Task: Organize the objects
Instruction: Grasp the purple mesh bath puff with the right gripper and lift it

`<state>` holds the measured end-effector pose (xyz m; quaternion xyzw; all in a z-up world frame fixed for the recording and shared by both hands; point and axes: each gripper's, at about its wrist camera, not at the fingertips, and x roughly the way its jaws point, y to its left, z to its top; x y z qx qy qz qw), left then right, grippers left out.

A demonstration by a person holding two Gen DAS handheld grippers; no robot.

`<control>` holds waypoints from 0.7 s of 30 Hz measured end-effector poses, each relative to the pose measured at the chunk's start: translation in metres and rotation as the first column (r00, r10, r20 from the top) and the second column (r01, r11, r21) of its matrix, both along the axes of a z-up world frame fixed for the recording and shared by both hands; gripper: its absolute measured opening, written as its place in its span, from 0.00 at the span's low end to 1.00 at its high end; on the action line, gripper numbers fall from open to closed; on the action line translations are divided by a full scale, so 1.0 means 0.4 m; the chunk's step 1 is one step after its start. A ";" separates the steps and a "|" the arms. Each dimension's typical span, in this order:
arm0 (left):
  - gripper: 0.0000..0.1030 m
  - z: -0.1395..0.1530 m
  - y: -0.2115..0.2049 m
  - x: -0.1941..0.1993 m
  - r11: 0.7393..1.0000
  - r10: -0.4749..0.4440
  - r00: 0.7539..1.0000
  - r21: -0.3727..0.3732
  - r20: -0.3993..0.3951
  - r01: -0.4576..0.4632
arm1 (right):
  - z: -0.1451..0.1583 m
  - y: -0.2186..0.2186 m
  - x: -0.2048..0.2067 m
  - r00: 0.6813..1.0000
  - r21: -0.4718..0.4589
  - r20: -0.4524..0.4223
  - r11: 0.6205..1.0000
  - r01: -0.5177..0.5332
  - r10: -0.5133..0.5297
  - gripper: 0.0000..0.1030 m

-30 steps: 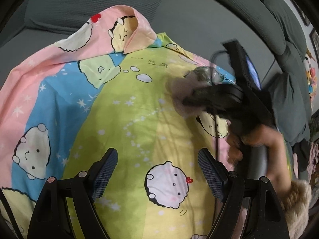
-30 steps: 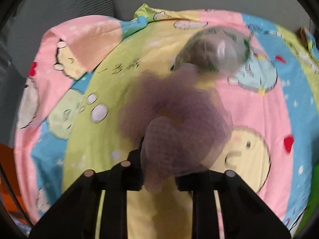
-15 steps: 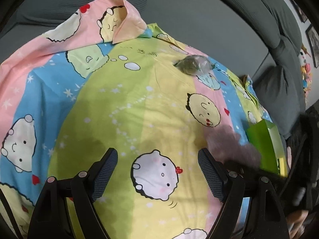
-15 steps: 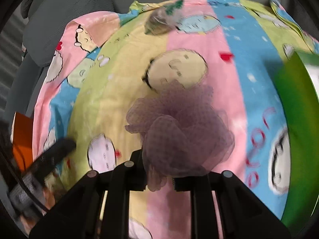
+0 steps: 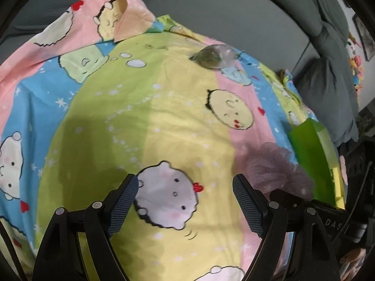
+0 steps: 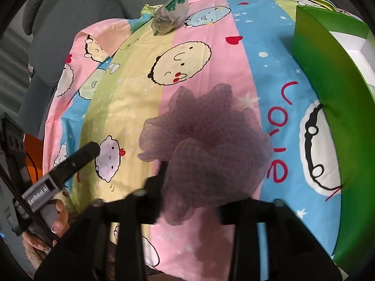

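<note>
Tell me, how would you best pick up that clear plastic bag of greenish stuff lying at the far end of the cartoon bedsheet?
Judging by its shape, pinch the clear plastic bag at its crumpled, printed upper end, where loose film bunches. Come from above: it lies flat on the cartoon bedsheet, untouched, so a side approach would likely push it along. The empty left gripper is open; the right gripper holds the purple mesh pouf.

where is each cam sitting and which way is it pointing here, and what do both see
Left wrist: rides the left gripper, looking over its open fingers across the cartoon-print bedsheet toward the grey sofa back; the right gripper's body shows at lower right.
Right wrist: rides the right gripper, looking at the purple mesh bath pouf at its fingers; the left gripper and the holding hand show at left.
Shared: sheet, pouf, green box, clear plastic bag.
</note>
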<state>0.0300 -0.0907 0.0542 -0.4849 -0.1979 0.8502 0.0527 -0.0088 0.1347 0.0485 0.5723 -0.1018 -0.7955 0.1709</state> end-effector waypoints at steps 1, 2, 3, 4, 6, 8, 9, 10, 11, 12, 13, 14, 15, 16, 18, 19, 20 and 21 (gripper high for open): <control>0.81 0.004 0.003 0.000 1.000 -0.003 1.000 0.003 -0.006 0.003 | 0.003 0.005 -0.002 1.000 -0.002 -0.003 1.000 0.007 -0.007 0.48; 0.81 0.006 0.005 0.001 1.000 -0.006 1.000 0.009 -0.011 0.006 | 0.008 0.010 -0.003 1.000 0.000 -0.012 1.000 0.014 -0.014 0.50; 0.81 0.009 0.008 0.002 1.000 -0.012 1.000 0.023 -0.018 0.012 | 0.016 0.015 -0.003 0.999 0.007 -0.027 1.000 0.021 -0.021 0.51; 0.81 0.010 0.009 0.003 0.999 -0.016 1.000 0.032 -0.021 0.017 | 0.024 0.018 -0.002 0.999 0.015 -0.043 1.000 0.026 -0.025 0.55; 0.81 0.011 0.014 0.002 0.999 -0.024 0.999 0.046 -0.023 0.025 | 0.041 0.026 0.000 0.997 0.029 -0.073 0.999 0.034 -0.031 0.63; 0.81 0.010 0.019 0.000 0.998 -0.028 0.999 0.052 -0.025 0.030 | 0.060 0.035 0.002 0.994 0.029 -0.101 0.998 0.055 -0.052 0.67; 0.81 0.009 0.021 -0.001 0.998 -0.030 0.999 0.053 -0.024 0.031 | 0.065 0.039 0.002 0.993 0.025 -0.107 0.998 0.062 -0.059 0.67; 0.81 0.008 0.022 -0.001 0.998 -0.031 0.999 0.054 -0.023 0.032 | 0.070 0.043 0.000 0.992 0.017 -0.109 0.998 0.065 -0.062 0.67; 0.81 0.007 0.023 -0.001 0.998 -0.030 0.999 0.058 -0.023 0.031 | 0.075 0.048 -0.002 0.992 0.004 -0.109 0.998 0.067 -0.066 0.67; 0.81 0.007 0.021 0.000 0.997 -0.025 0.999 0.068 -0.026 0.027 | 0.079 0.054 -0.006 0.991 -0.012 -0.108 0.997 0.072 -0.073 0.68; 0.81 0.008 0.020 0.000 0.997 -0.025 0.999 0.076 -0.028 0.027 | 0.082 0.059 -0.010 0.991 -0.026 -0.107 0.996 0.083 -0.085 0.68; 0.81 0.009 0.020 0.000 0.996 -0.028 0.999 0.085 -0.031 0.030 | 0.085 0.060 -0.012 0.989 -0.030 -0.109 0.995 0.095 -0.098 0.68; 0.81 0.009 0.021 0.000 0.995 -0.031 0.999 0.094 -0.033 0.034 | 0.089 0.061 -0.015 0.986 -0.029 -0.120 0.993 0.112 -0.115 0.69; 0.81 0.008 0.023 0.000 0.994 -0.034 0.999 0.102 -0.033 0.038 | 0.091 0.061 -0.018 0.983 -0.026 -0.135 0.992 0.122 -0.124 0.70; 0.81 0.005 0.031 -0.001 0.992 -0.049 0.998 0.112 -0.036 0.053 | 0.089 0.057 -0.026 0.978 -0.010 -0.162 0.991 0.132 -0.132 0.70; 0.81 0.004 0.035 -0.001 0.992 -0.056 0.998 0.112 -0.037 0.060 | 0.085 0.058 -0.031 0.976 -0.008 -0.169 0.991 0.137 -0.137 0.70; 0.81 0.003 0.041 -0.001 0.991 -0.062 0.997 0.112 -0.038 0.066 | 0.077 0.060 -0.035 0.973 -0.010 -0.174 0.989 0.151 -0.150 0.70; 0.81 0.001 0.049 -0.002 0.991 -0.069 0.997 0.114 -0.041 0.073 | 0.072 0.064 -0.039 0.972 -0.018 -0.174 0.988 0.155 -0.156 0.70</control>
